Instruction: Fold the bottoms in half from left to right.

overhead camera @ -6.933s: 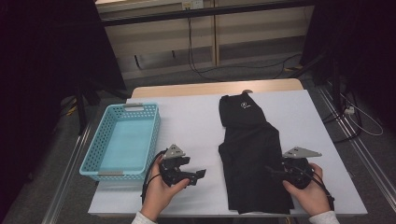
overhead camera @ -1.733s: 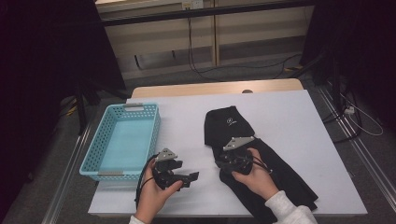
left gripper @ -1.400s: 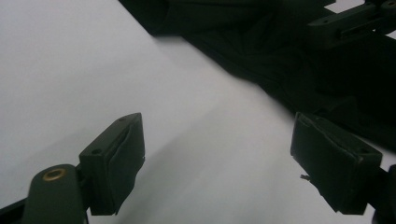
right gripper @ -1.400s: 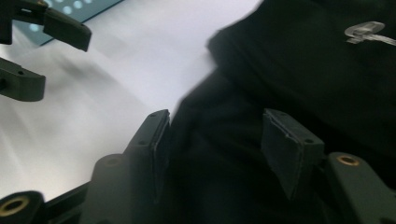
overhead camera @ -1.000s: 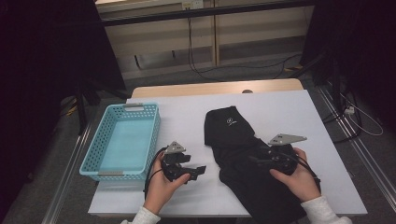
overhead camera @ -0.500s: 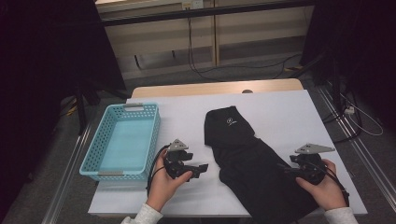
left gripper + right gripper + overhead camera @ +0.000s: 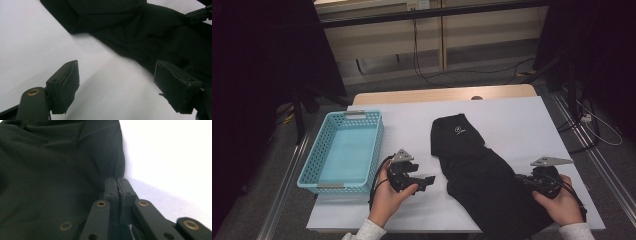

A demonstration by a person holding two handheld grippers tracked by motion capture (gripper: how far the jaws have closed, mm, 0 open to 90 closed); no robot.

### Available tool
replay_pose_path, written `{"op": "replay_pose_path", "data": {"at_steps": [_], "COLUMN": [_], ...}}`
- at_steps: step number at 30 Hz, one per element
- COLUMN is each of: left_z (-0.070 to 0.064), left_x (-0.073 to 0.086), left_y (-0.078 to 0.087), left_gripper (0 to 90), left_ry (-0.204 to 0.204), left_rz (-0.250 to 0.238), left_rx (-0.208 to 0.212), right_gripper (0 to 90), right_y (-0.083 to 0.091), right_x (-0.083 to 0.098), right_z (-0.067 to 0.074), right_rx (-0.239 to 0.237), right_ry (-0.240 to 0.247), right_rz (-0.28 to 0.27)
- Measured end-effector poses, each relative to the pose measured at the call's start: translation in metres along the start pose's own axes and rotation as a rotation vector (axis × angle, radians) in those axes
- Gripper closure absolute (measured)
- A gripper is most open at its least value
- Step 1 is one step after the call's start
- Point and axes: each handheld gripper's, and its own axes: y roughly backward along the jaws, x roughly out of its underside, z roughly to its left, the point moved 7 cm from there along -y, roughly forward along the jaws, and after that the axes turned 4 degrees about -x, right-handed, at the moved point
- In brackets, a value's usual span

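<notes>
A black garment (image 7: 484,175) is lying spread across the white desk (image 7: 522,125), running from the desk's middle down toward its near right corner, a small pale logo showing on its far, folded end. At the garment's right-hand edge near that corner, the right gripper (image 7: 524,180) is sitting low against the desk; its jaws have just been closing and are now pressed together, and in the right gripper view (image 7: 117,183) they are meeting at the cloth's border, though whether any fabric is caught between the pads cannot be told. The left gripper (image 7: 428,181) is hovering just left of the garment, nearer the desk's front edge, its jaws standing spread with nothing between them; the left gripper view (image 7: 125,82) is showing bare desk between the pads and the dark cloth just beyond. A light blue basket (image 7: 312,172) is standing at the desk's left edge.
</notes>
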Motion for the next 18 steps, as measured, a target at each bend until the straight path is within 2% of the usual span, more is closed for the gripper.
{"op": "replay_pose_path", "data": {"at_steps": [4, 7, 9, 14, 18], "left_z": [-0.001, -0.001, -0.001, -0.003, -0.001], "left_x": [0.0, -0.001, -0.001, -0.002, -0.002], "left_y": [-0.001, 0.001, 0.002, 0.003, 0.006], "left_gripper": [20.0, 20.0, 20.0, 19.9, 19.9], "left_ry": [-0.007, 0.0, 0.004, 0.003, 0.009], "left_rz": [0.004, -0.002, -0.006, -0.007, -0.015], "left_rx": [-0.001, 0.002, 0.001, 0.009, 0.005], "right_gripper": [88.8, 88.9, 89.0, 88.8, 88.7], "right_y": [0.001, 0.004, 0.005, 0.005, 0.0], "right_x": [-0.002, -0.006, -0.012, -0.028, -0.038], "right_z": [-0.003, -0.009, -0.015, -0.038, -0.052], "right_rx": [-0.014, 0.002, 0.01, 0.084, 0.102], "right_ry": [0.003, 0.03, 0.031, 0.049, 0.045], "right_rz": [0.004, 0.009, 0.002, 0.023, 0.031]}}
